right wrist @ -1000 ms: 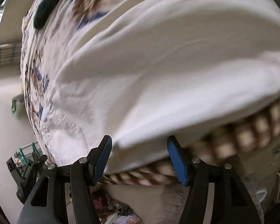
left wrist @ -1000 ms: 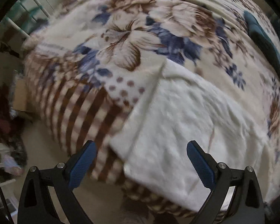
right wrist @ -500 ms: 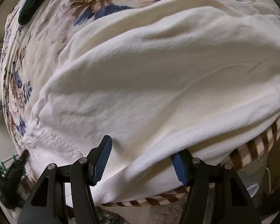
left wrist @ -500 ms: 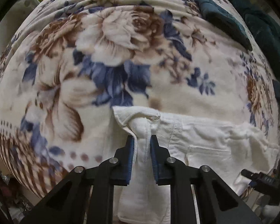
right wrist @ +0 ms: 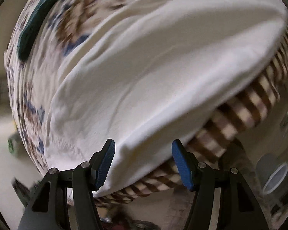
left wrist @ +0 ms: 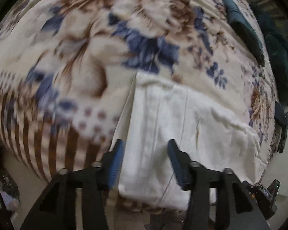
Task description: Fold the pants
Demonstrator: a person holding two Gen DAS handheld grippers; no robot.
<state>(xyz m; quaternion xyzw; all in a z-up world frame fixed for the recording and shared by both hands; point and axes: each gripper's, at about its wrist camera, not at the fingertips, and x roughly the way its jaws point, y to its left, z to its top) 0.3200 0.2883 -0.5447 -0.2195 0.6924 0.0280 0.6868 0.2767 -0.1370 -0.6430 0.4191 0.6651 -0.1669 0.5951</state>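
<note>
White pants (left wrist: 182,124) lie folded flat on a floral blanket (left wrist: 86,57) near the bed's edge. My left gripper (left wrist: 146,145) hangs over their left part. Its jaws are opening, with the cloth below the blue pads and not pinched. In the right wrist view the pants (right wrist: 153,76) fill the middle. My right gripper (right wrist: 143,143) stands open just above their near folded edge, and neither pad presses the fabric. Both views are blurred by motion.
A teal folded garment (left wrist: 243,28) lies at the far right of the bed, with a dark green pile (left wrist: 278,57) beyond it. The blanket's brown-striped border (right wrist: 249,115) hangs over the bed's edge. A white roll (right wrist: 274,176) and clutter sit on the floor below.
Half a second ago my left gripper pinched a bunched corner of the pants; now it has let go and the jaws stand apart over flat cloth. The right gripper rolled and stayed open.
</note>
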